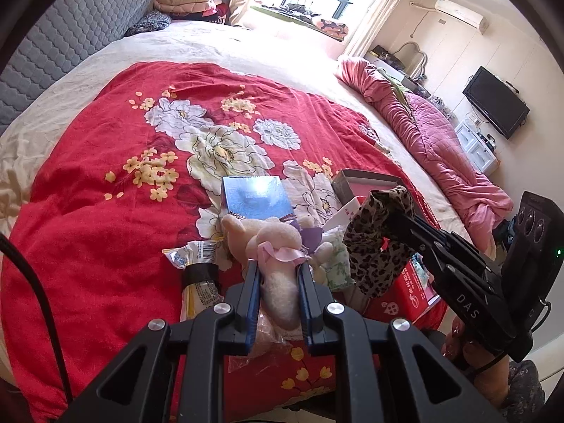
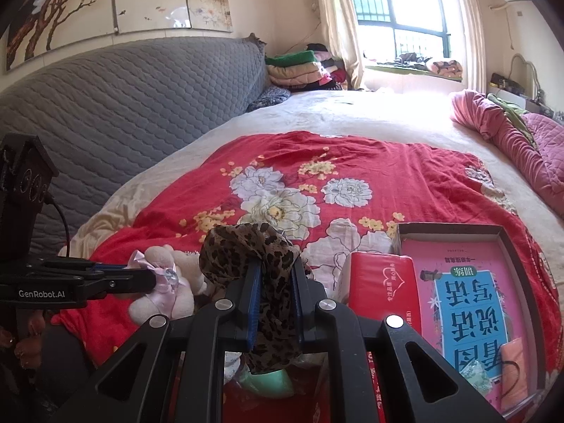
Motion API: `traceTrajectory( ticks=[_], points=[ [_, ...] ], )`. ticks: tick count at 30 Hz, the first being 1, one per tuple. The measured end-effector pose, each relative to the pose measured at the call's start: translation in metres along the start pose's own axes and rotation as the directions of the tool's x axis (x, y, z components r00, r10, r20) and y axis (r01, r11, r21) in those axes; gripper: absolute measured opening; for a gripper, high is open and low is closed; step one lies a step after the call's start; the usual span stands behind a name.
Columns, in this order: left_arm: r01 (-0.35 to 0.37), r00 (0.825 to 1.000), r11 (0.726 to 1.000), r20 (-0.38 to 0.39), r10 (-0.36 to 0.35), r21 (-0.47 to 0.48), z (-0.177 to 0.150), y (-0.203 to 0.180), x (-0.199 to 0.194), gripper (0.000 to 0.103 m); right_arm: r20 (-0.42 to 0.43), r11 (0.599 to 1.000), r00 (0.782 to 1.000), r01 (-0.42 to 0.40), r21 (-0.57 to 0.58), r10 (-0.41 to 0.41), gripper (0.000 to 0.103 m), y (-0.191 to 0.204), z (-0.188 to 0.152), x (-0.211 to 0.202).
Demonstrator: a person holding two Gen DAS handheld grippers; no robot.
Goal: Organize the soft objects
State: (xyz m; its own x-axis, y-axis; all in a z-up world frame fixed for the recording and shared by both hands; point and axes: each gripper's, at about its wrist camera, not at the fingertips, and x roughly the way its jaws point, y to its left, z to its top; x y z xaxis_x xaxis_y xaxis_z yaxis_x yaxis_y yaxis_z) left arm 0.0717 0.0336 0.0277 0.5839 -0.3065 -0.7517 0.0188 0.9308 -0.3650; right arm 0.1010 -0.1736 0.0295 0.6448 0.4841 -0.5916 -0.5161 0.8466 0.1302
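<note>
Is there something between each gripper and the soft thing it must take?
No. The left gripper is already shut on the pink plush toy, and the right gripper is shut on the leopard-print cloth. Nothing shows between the pads and either item.

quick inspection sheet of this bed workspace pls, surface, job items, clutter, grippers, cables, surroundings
Surface: red floral quilt spread over a cream bedsheet.
Job's things: cream plush toy with pink ribbon; leopard-print fabric bundle.
Clutter: shiny blue booklet; open grey box holding a pink and blue Chinese book; red packet; snack wrappers.
Grippers: left gripper shut on the plush toy; right gripper shut on the fabric bundle.
Cables: black cable at the left edge.
Surroundings: grey quilted headboard, pink quilt, window, wall television.
</note>
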Motion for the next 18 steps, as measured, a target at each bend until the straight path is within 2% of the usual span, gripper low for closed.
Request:
traceTrajectory(
  ticks=[7, 18],
  points=[
    [0.004, 1.000, 0.999, 0.023, -0.005, 0.037, 0.008, -0.023, -0.010, 0.020, 0.034, 1.000, 0.999, -0.008, 0.021, 0.008, 0.015, -0.005, 0.004, -0.018],
    [0.007, 0.998, 0.995, 0.058, -0.013, 0.104, 0.019, -0.064, -0.018, 0.020, 0.099, 0.997, 0.995, 0.022, 0.070, -0.029, 0.015, -0.027, 0.007, -0.052]
  ],
)
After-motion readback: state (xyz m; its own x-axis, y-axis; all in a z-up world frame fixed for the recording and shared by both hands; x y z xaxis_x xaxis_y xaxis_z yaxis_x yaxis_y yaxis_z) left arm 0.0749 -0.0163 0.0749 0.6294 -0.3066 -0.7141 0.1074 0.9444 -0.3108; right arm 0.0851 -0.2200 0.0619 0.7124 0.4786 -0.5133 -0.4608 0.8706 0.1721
